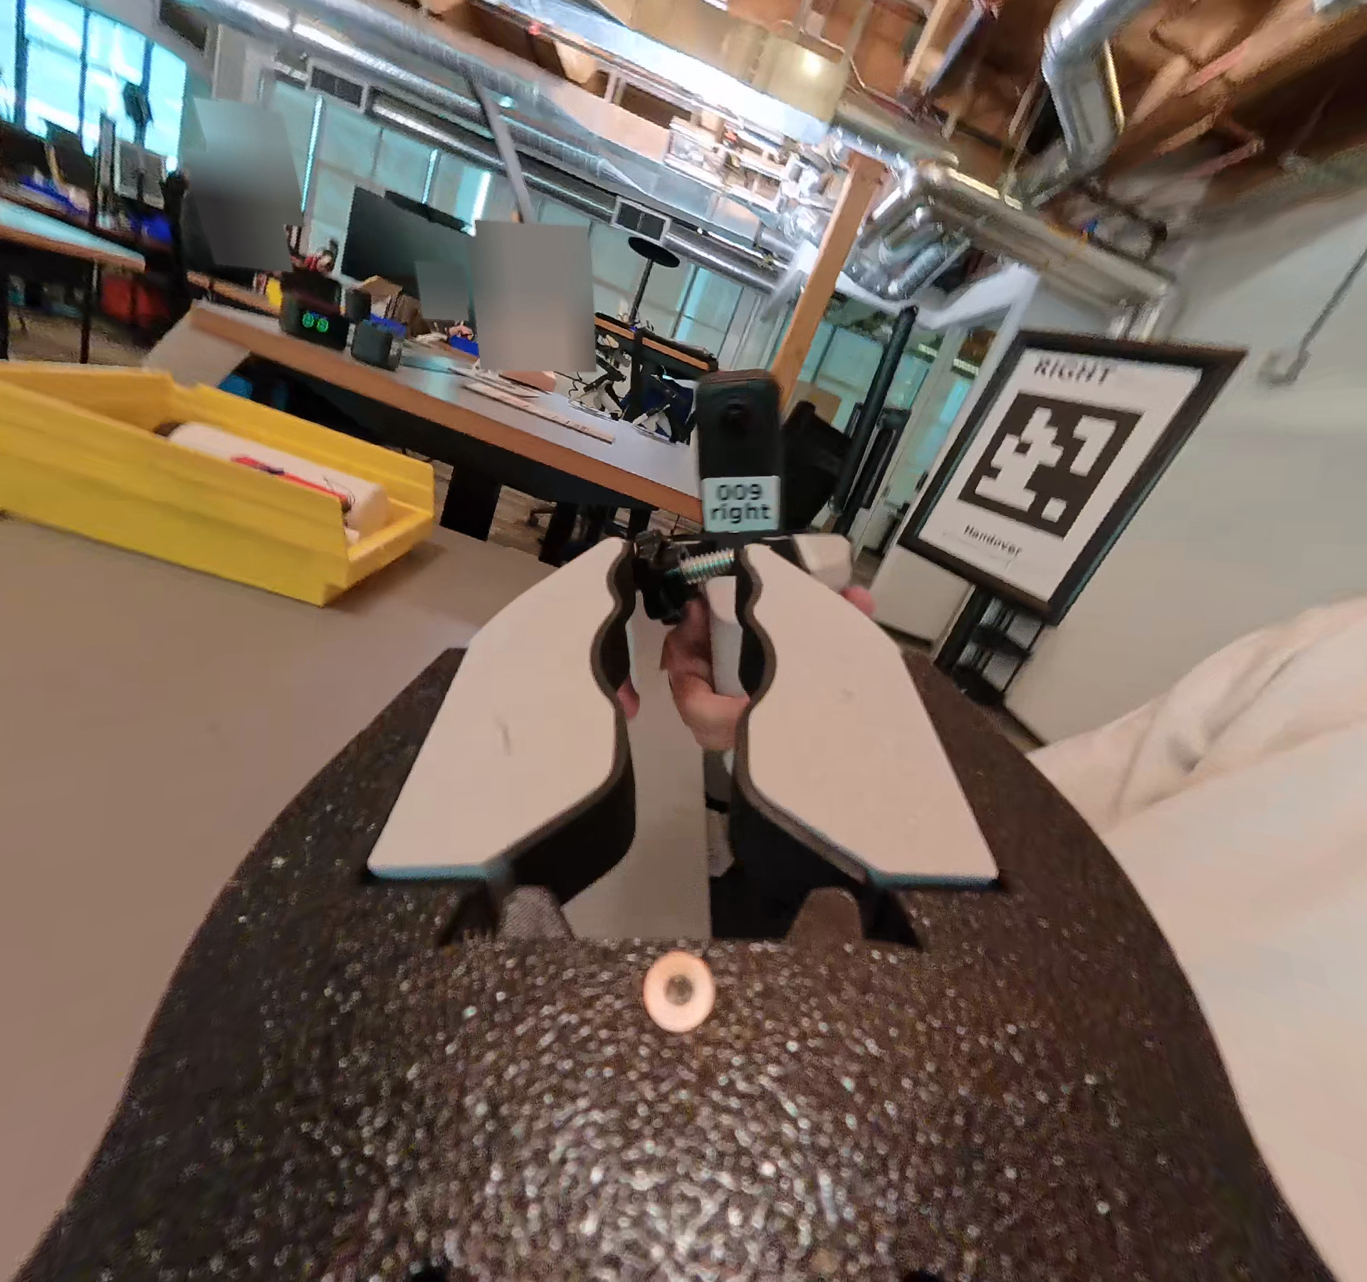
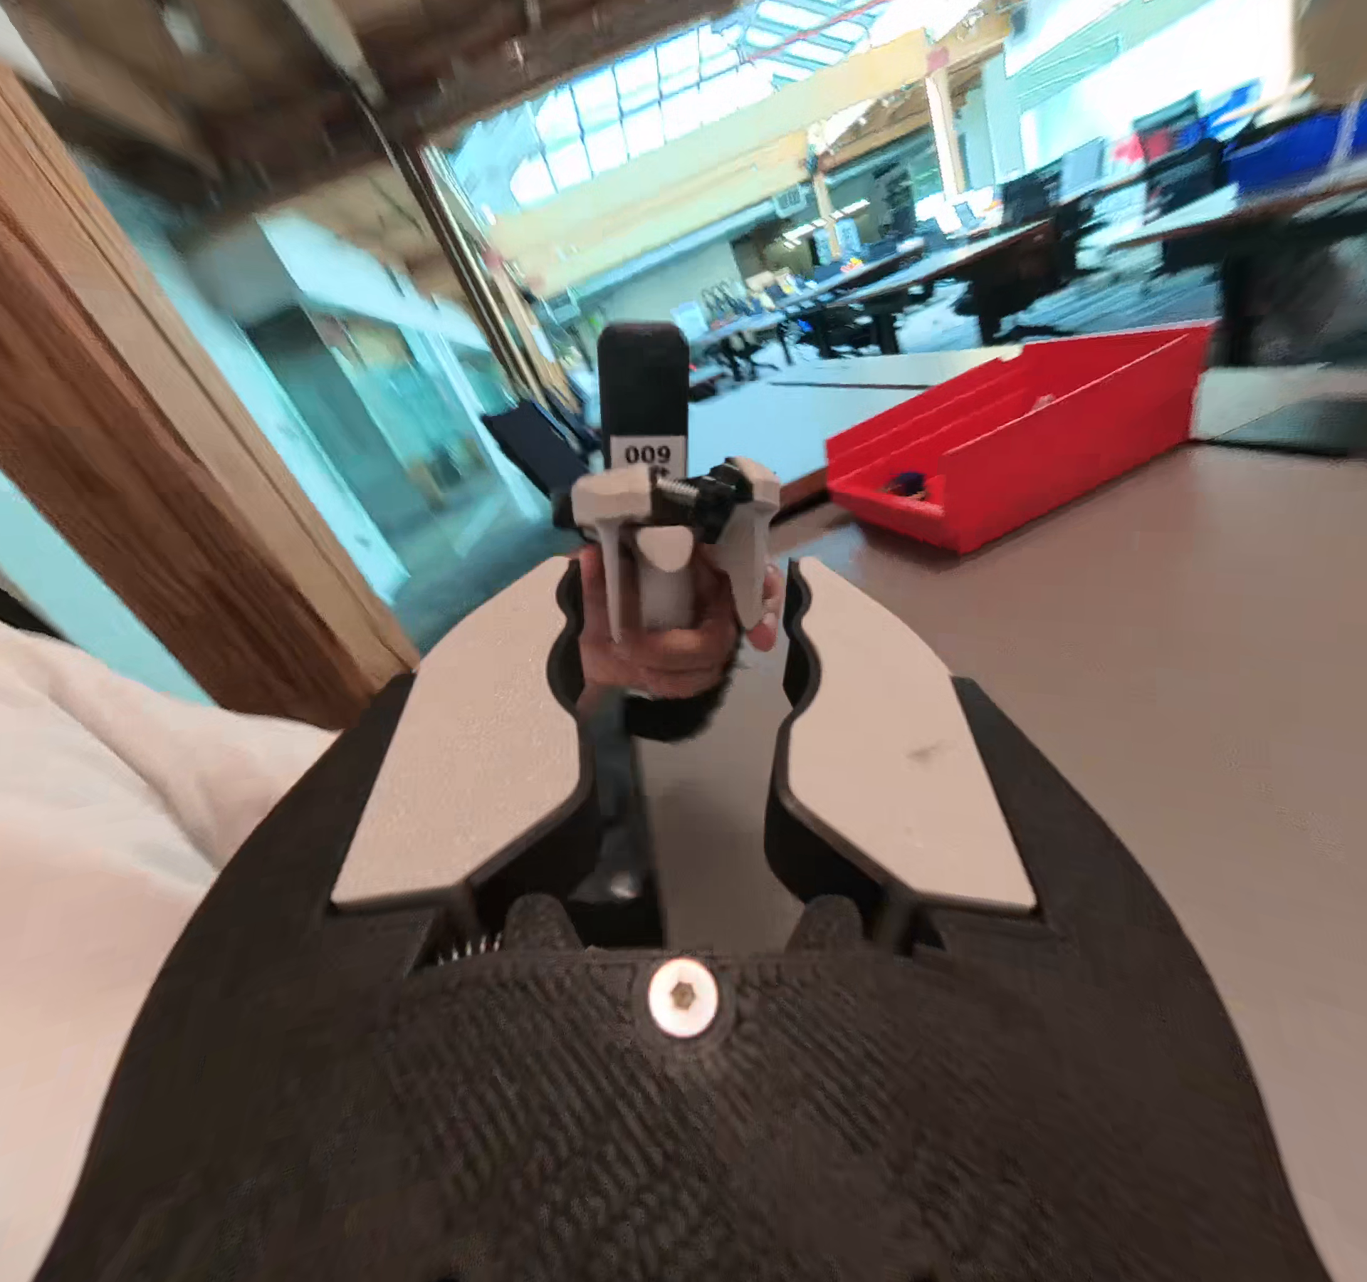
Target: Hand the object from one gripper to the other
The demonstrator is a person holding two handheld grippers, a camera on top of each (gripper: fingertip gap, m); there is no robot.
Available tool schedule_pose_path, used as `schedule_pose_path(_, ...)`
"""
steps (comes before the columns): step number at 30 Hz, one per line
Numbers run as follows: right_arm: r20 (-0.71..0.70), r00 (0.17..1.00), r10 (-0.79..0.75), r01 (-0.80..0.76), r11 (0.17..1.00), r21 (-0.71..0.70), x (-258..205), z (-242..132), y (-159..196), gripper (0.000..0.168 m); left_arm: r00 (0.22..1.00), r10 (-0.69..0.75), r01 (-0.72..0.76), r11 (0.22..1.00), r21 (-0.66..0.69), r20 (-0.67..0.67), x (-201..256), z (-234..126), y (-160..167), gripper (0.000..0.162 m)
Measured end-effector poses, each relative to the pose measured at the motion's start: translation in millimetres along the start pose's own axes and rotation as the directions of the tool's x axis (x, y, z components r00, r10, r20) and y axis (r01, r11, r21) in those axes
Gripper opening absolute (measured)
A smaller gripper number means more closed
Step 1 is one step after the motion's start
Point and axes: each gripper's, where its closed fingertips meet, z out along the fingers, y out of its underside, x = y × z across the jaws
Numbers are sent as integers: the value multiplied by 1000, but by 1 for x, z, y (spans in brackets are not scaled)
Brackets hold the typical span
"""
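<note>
1. at the far left, a yellow bin is sitting on the grey bench with a white item lying in it; it is resting well apart from the exchange, so the space between the tools is staying free
2. the left tongs are being held up above the bench, clenched on the object, a small black part with a silver threaded screw; it is sitting right at their tips and poking forward, probably so that the other tool is getting room to bite
3. the right tongs are facing the left ones head-on, released, with the jaws standing wide apart and nothing between them; the right wrist view is showing the object just beyond their tips, not yet between the pads
4. a hand is gripping the left tool's handle below the object, keeping it level for the pass
5. at the right of the right wrist view, a red bin is lying on the bench, off to the side
6. judging by this, the handover is sitting at the approach step: the right tongs are needing to slide around the object and close before the left ones let go, or it could be dropping onto the bench
</note>
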Motion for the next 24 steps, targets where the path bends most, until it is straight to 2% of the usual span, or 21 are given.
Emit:
schedule_pose_path(4, 125, 933, 337, -350, 932, 96, 6, 8, -1, 44, 981, 186, -186, 982, -3, -51, 12, 3, -1, 25)
schedule_pose_path(7, 265, 846, 462, -496, 865, 78, -3, 11, 0, 39, 963, 262, -264, 964, -13, -68, 12, 5, 3, 25)
schedule_pose_path(14, 352, 753, 556, -616, 783, 80, -5, 16, 4, 39, 924, 367, -374, 926, -55, -111, 15, 13, 16, 25)
schedule_pose_path(16, 375, 725, 577, -648, 757, 89, -4, 15, 1, 34, 915, 387, -396, 915, -76, -115, 14, 15, 19, 25)
schedule_pose_path(18, 376, 723, 579, -653, 751, 101, -2, 14, -1, 24, 903, 410, -422, 902, -88, -126, 13, 18, 23, 25)
schedule_pose_path(24, 319, 739, 594, -652, 750, 114, 9, 13, 4, 16, 899, 425, -435, 895, -102, -109, 4, 19, 27, 25)
